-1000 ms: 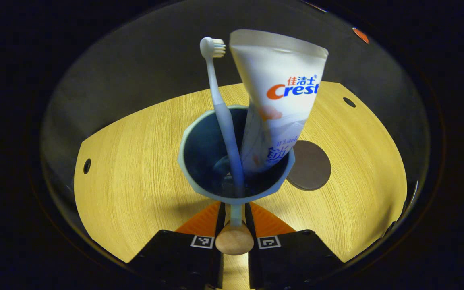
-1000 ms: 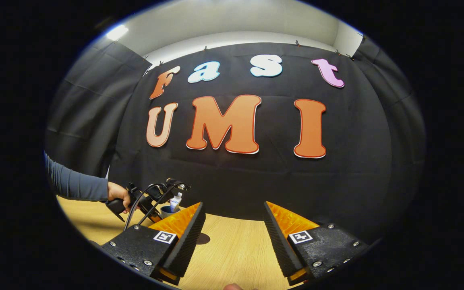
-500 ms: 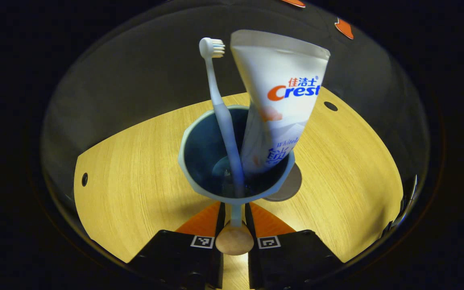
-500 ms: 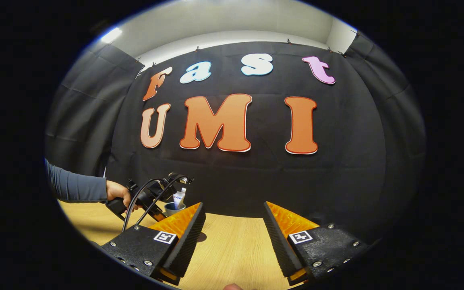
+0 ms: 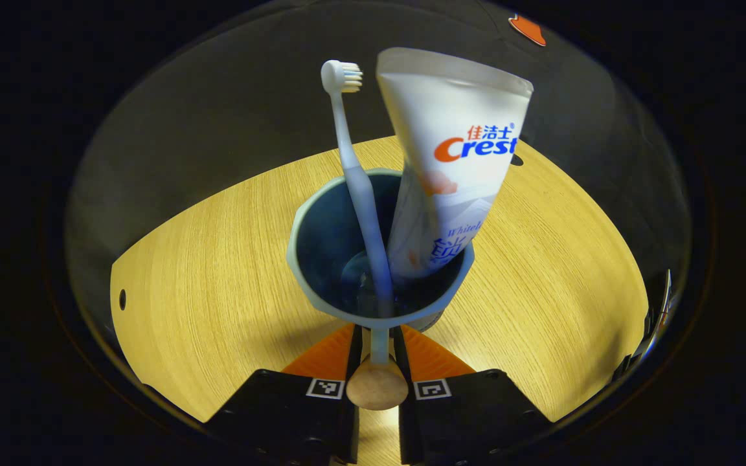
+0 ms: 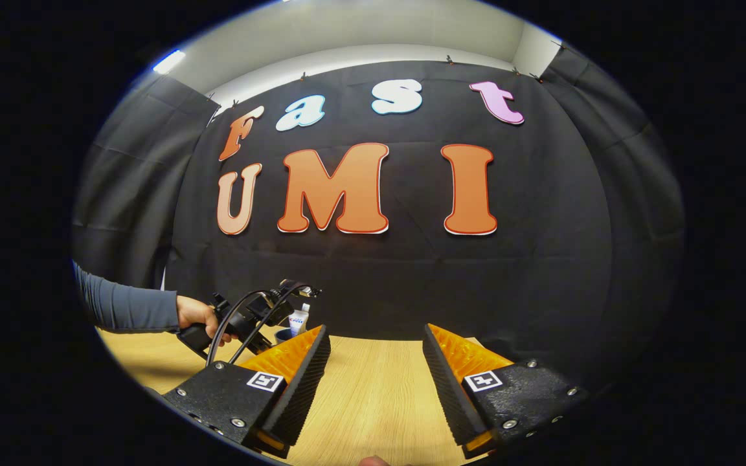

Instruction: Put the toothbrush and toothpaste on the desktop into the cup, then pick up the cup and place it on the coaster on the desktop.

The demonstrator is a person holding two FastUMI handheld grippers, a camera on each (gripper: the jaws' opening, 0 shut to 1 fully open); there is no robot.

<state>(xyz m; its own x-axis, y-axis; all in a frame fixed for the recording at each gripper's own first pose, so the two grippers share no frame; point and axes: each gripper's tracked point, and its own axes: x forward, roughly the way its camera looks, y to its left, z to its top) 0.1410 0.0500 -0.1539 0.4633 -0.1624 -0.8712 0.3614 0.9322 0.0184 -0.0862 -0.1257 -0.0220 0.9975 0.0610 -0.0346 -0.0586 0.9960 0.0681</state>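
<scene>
A blue-grey cup (image 5: 313,243) sits close in front in the left gripper view, with a white toothbrush (image 5: 357,181) and a white toothpaste tube (image 5: 457,149) standing in it. My left gripper (image 5: 377,343) is shut on the cup's thin handle, whose wooden knob (image 5: 377,386) sits between the fingers. The cup hides the coaster beneath it. I cannot tell whether the cup touches anything below. In the right gripper view my right gripper (image 6: 376,362) hangs open over the desktop, well away from the cup (image 6: 282,334), and a hand (image 6: 193,315) holds the left gripper (image 6: 247,320) at far left.
The wooden desktop (image 5: 217,259) spreads around the cup, with small round holes near its edges (image 5: 122,299). The black cloth wall (image 6: 373,272) stands behind the desk. A grey sleeve (image 6: 124,307) reaches in from the left in the right gripper view.
The left gripper carried the cup to the right over the desktop. The dark round coaster slid from right of the cup to under it. The right gripper drifted slightly, still open.
</scene>
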